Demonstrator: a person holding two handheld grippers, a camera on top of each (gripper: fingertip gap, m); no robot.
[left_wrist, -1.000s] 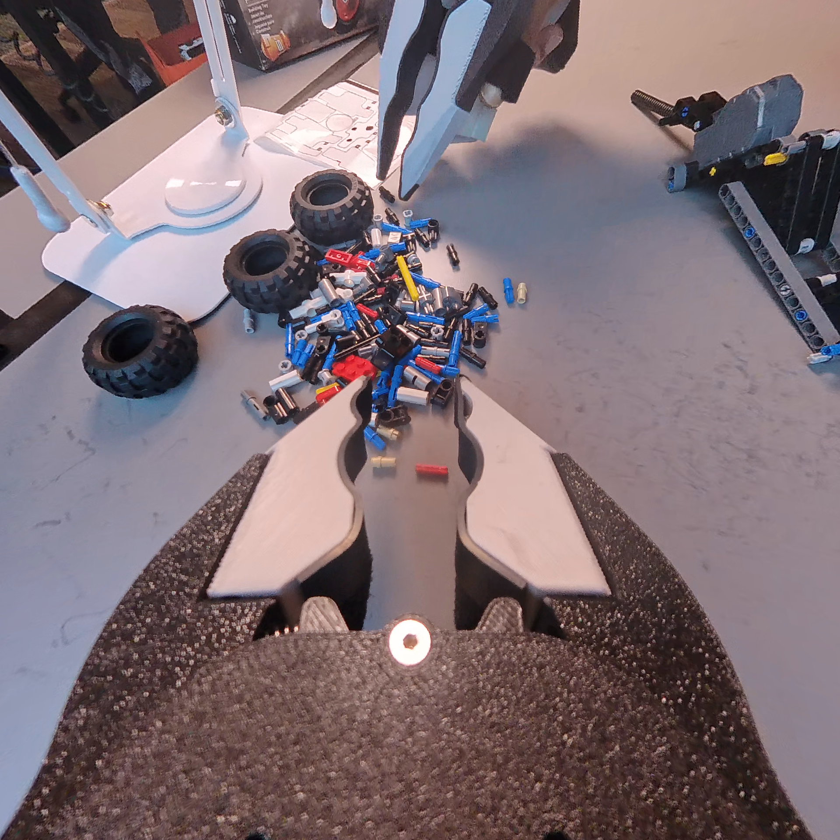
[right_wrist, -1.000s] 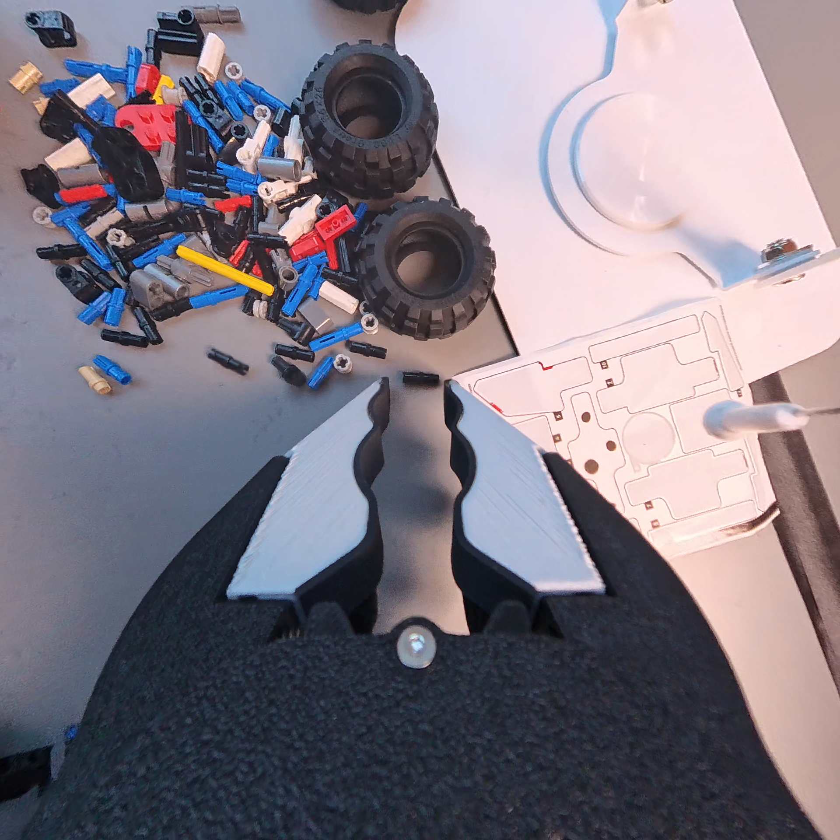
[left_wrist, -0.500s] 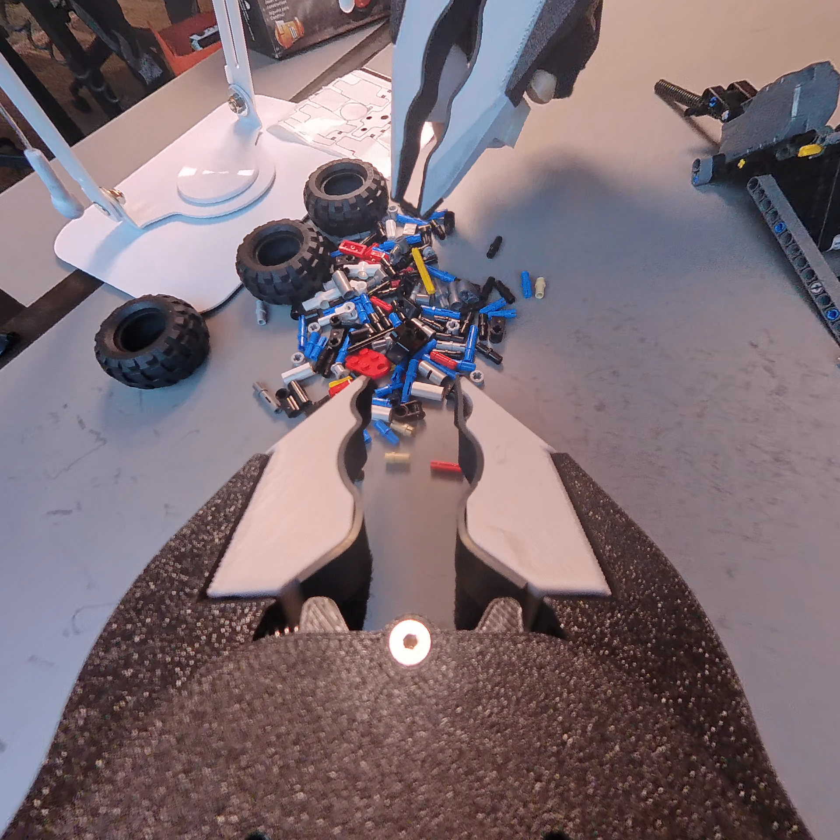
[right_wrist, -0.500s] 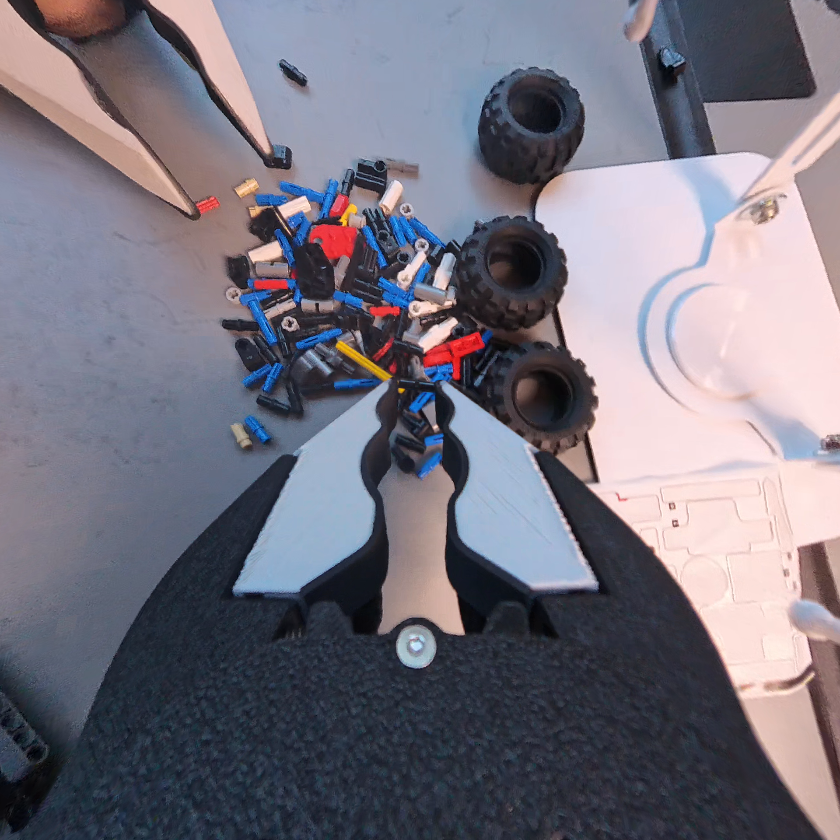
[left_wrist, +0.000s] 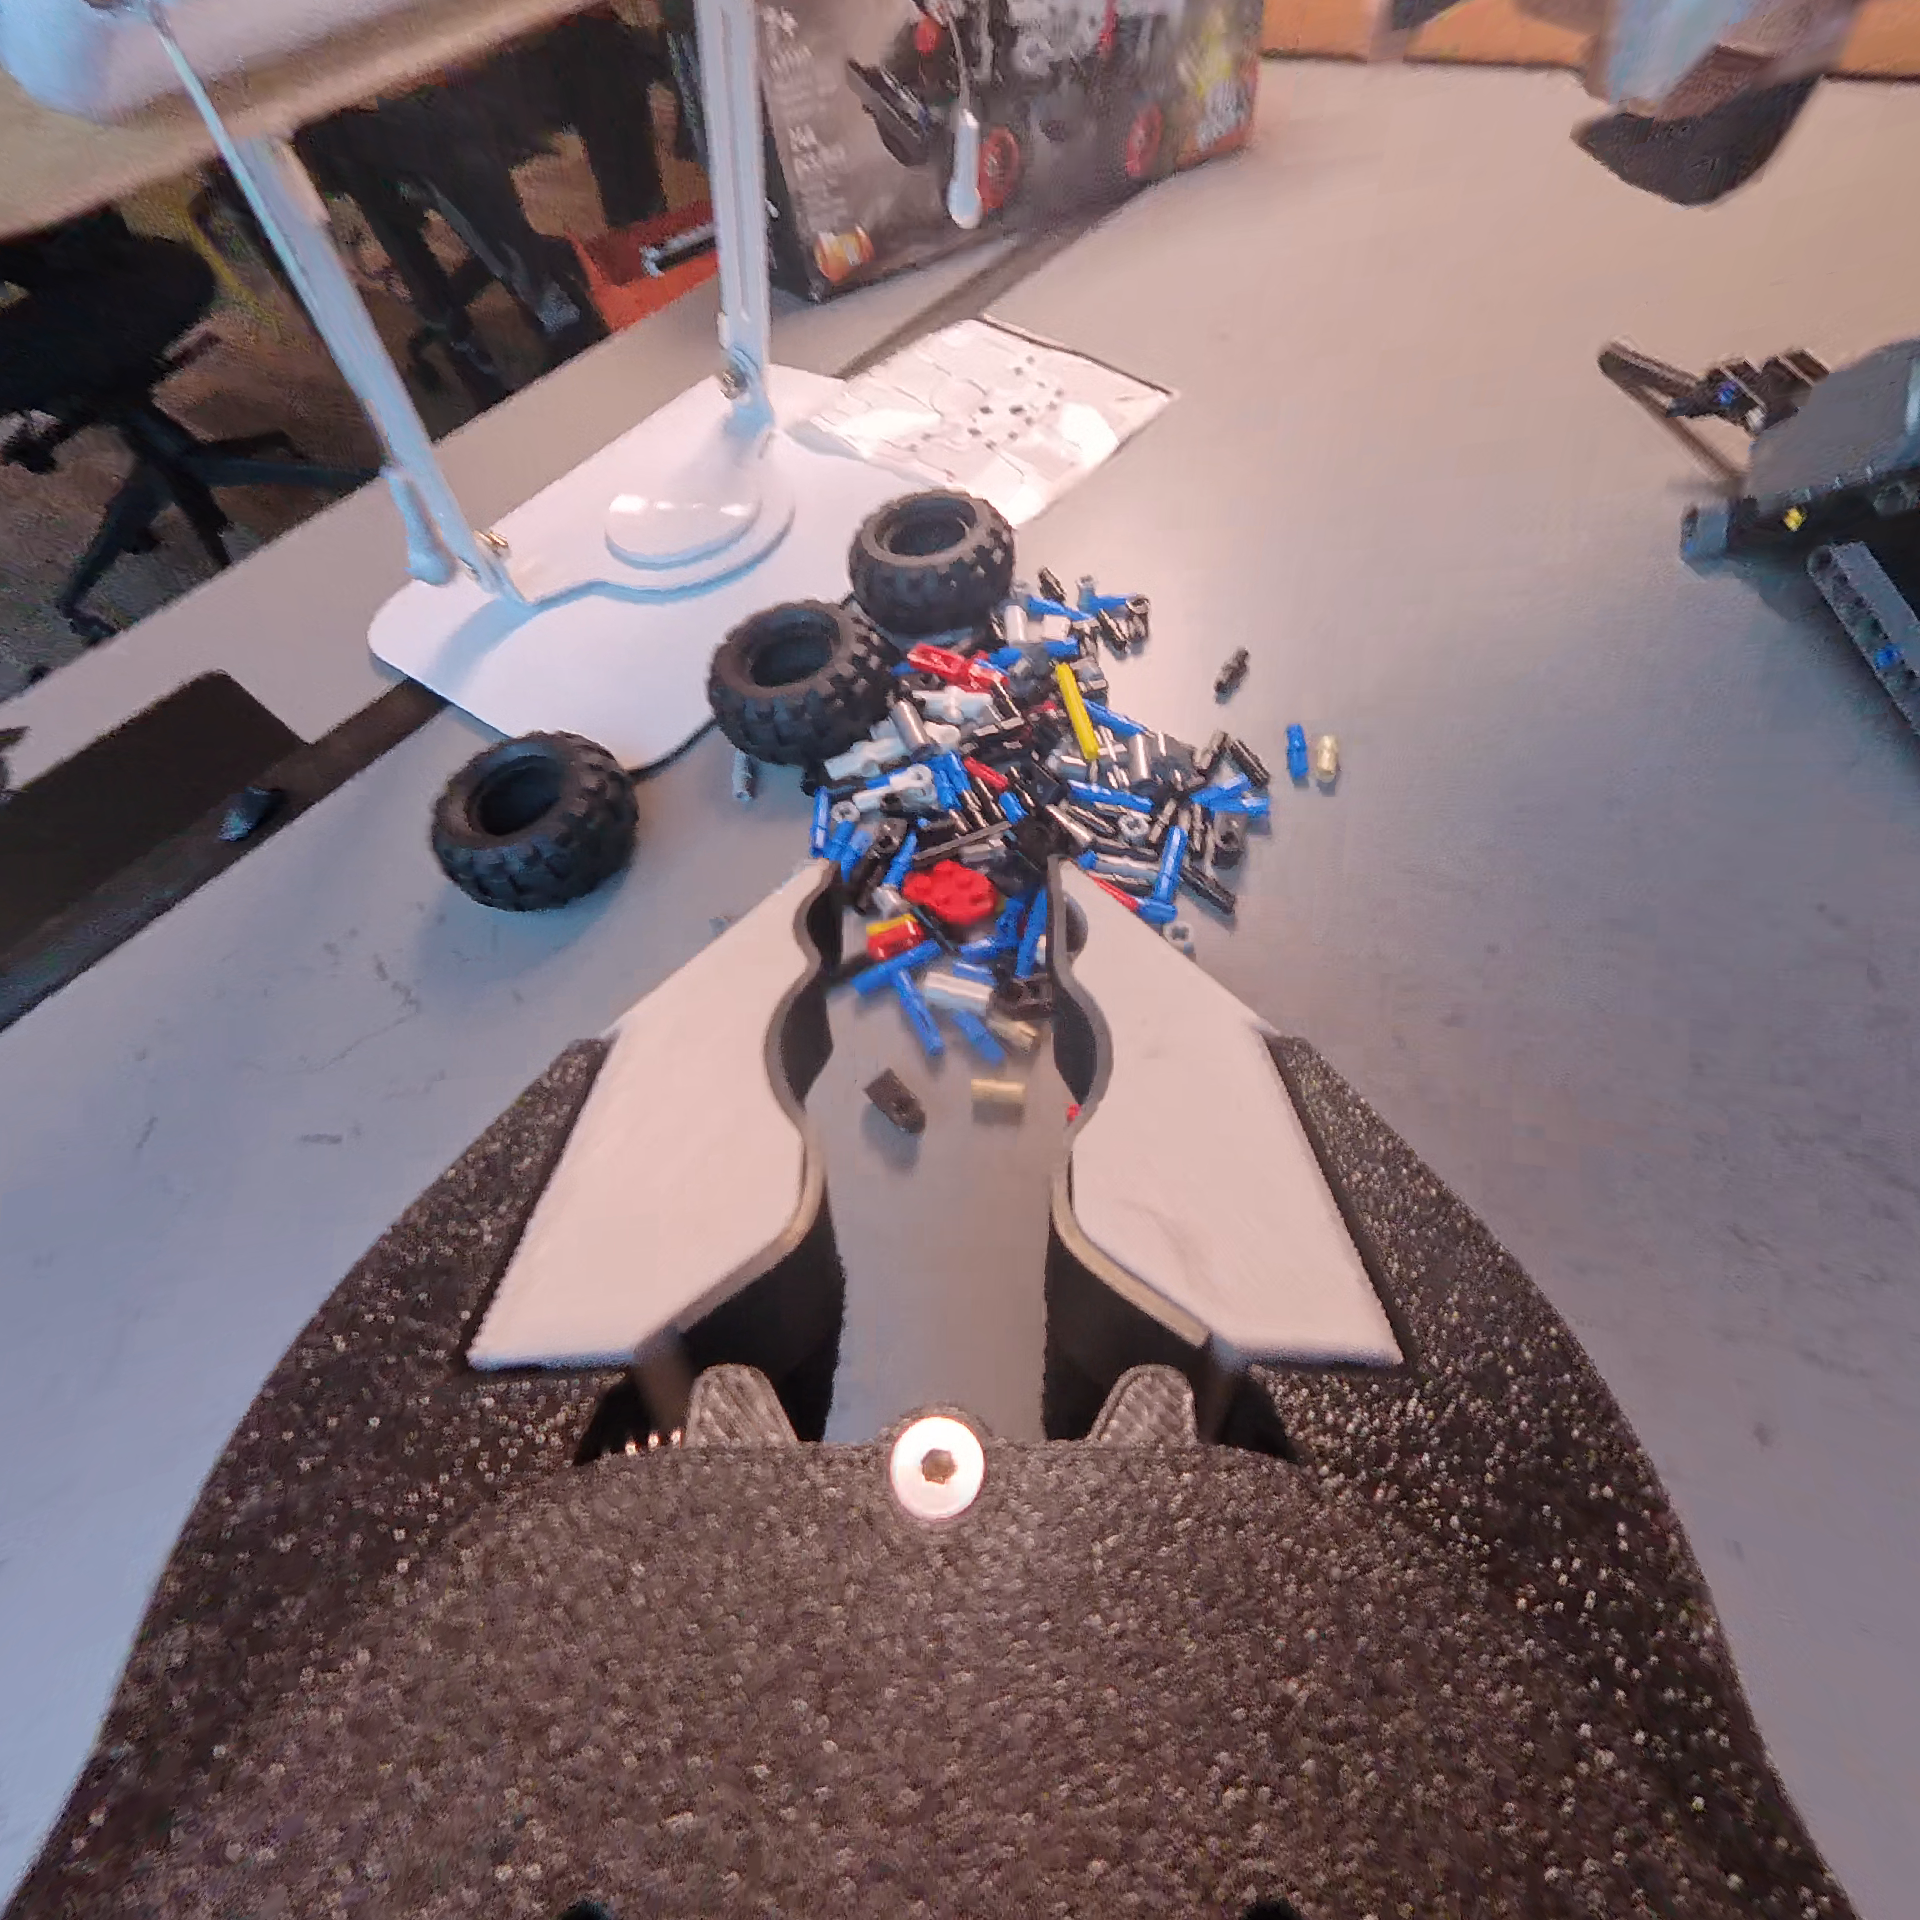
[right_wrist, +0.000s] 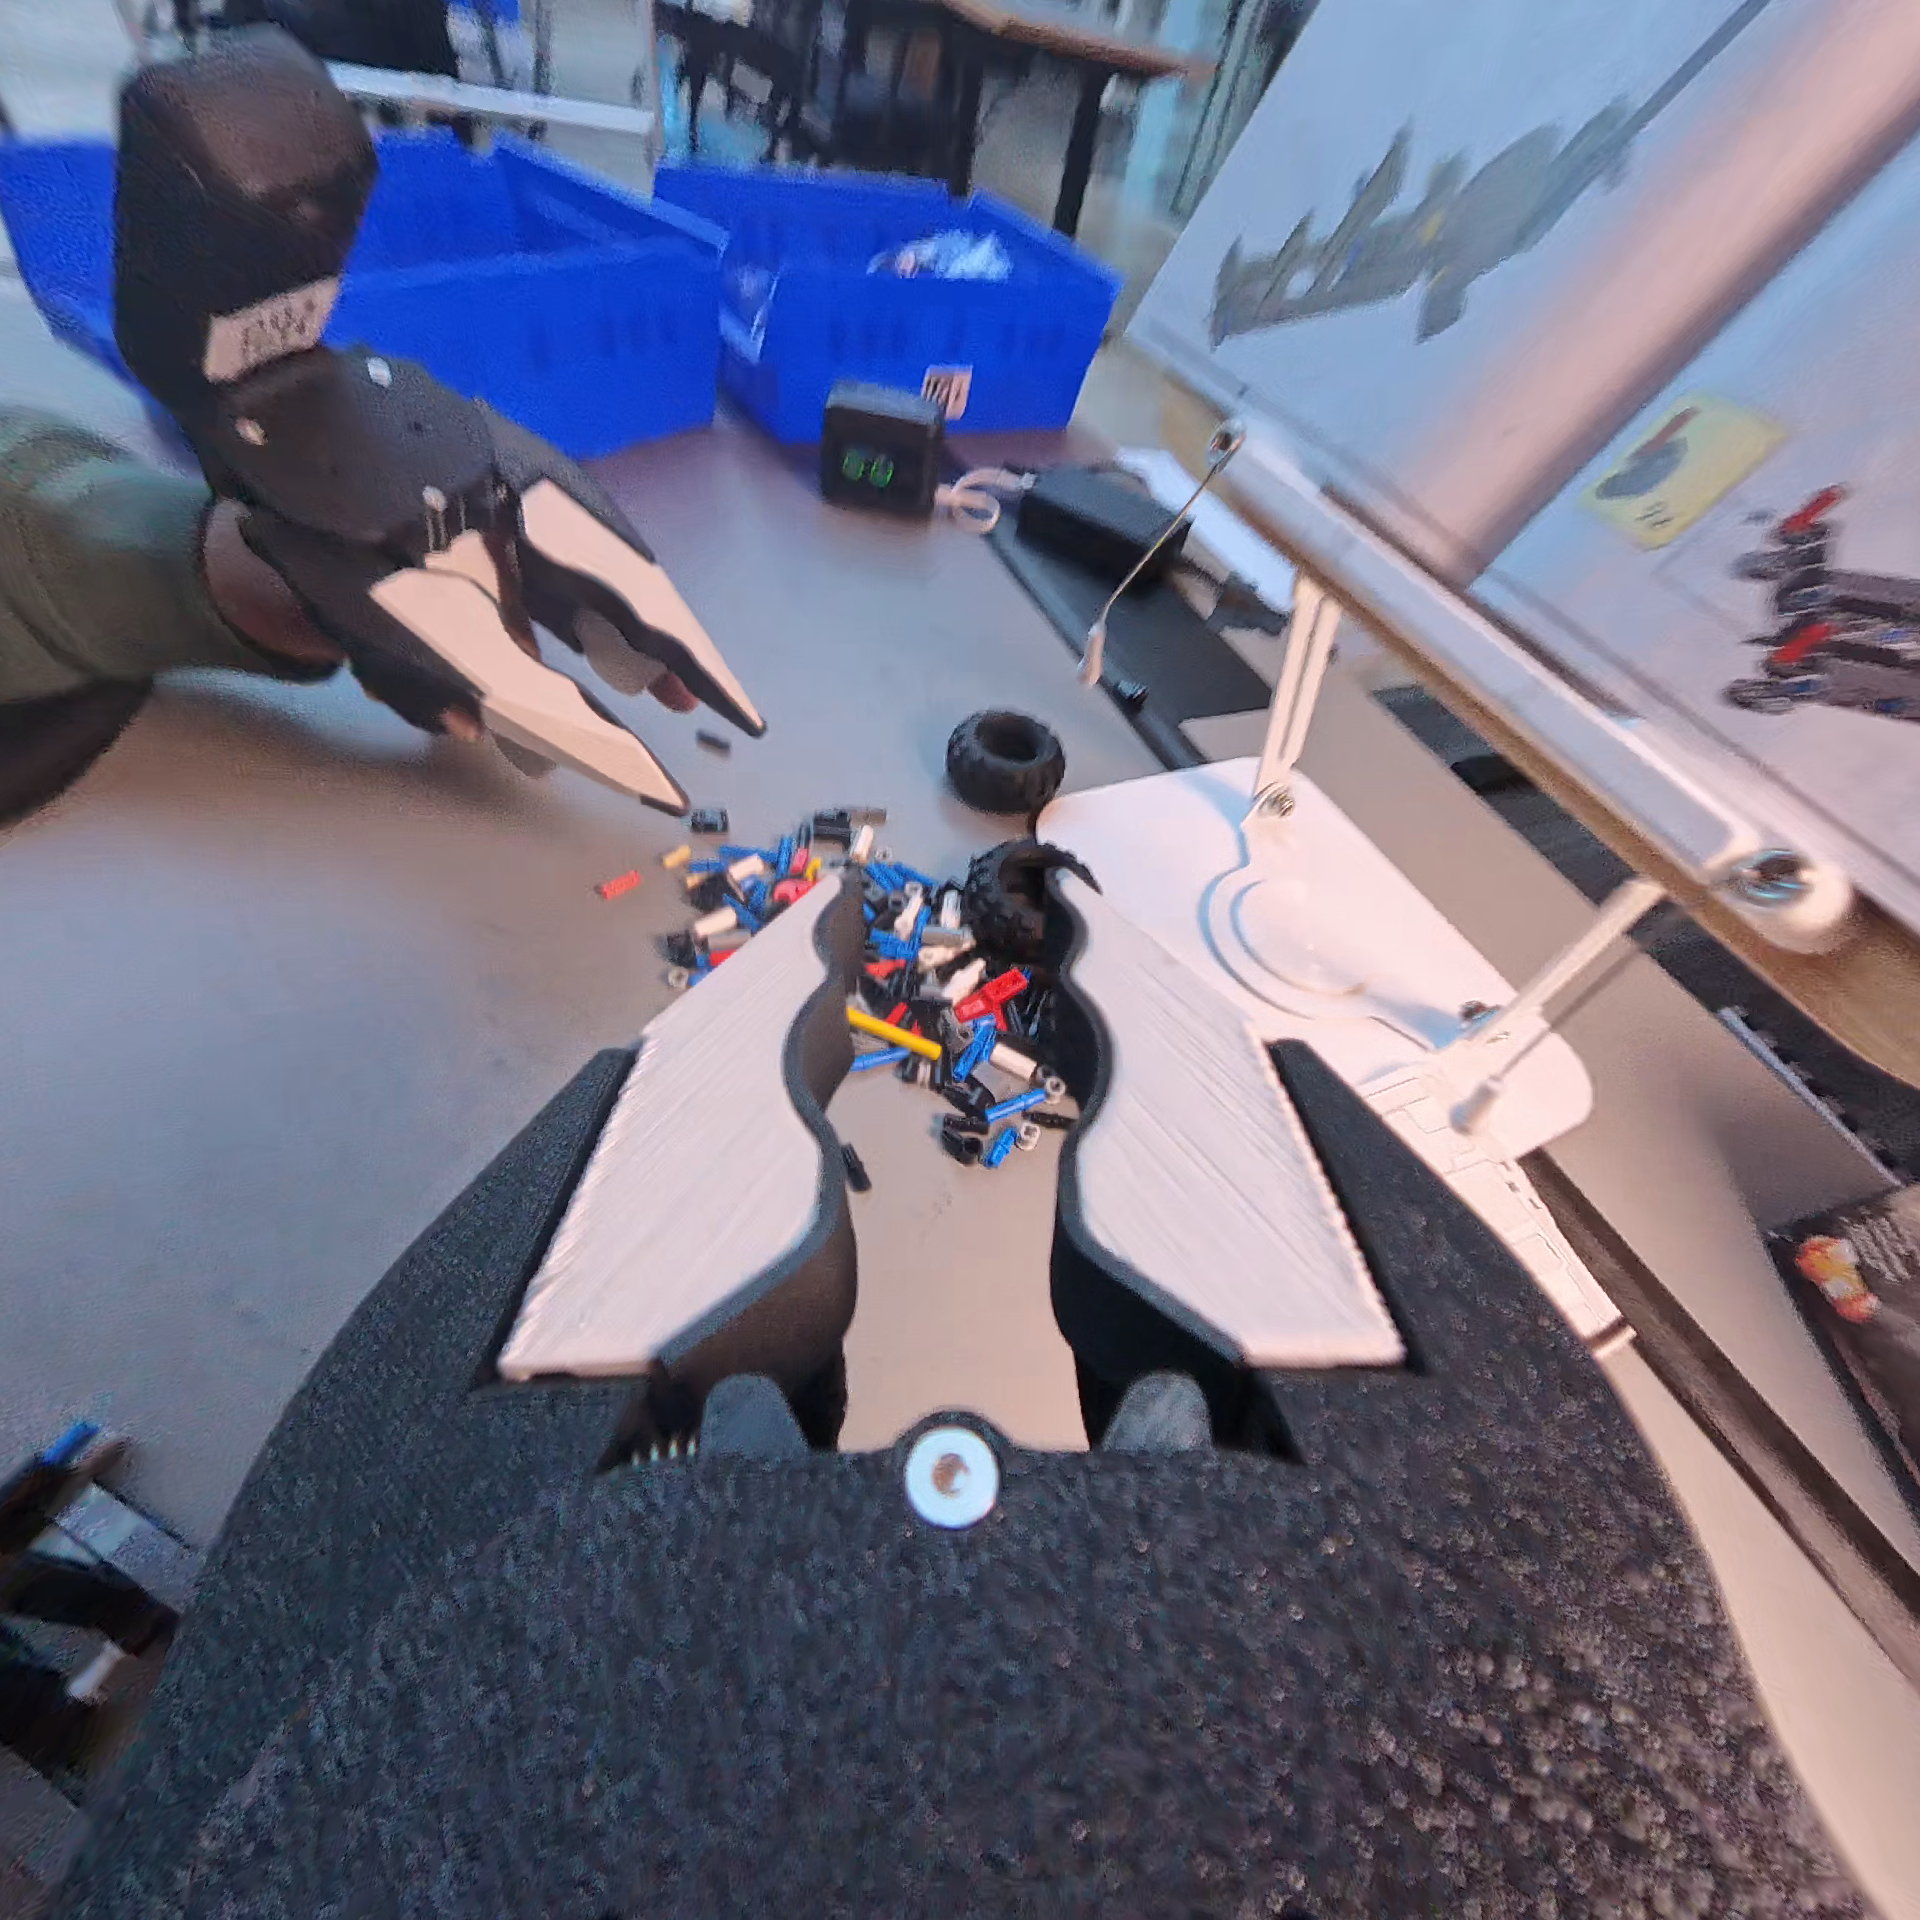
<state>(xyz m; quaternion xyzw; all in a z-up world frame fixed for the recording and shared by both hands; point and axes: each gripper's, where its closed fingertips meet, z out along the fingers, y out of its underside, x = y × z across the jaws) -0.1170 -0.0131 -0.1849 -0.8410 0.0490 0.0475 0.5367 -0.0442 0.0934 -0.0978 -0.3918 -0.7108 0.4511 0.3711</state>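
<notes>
While both tongs hang over the pile of small building pieces (left_wrist: 1039, 790), left gripper (left_wrist: 940, 904) and right gripper (right_wrist: 961, 899) stand well parted, holding nothing; three black tyres (left_wrist: 800, 691) lie beside the white stand base (left_wrist: 582, 623), likely sorted aside

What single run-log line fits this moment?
left gripper: open, empty, over pile of small bricks | right gripper: open, empty, above pile | three tyres beside pile | table
</notes>
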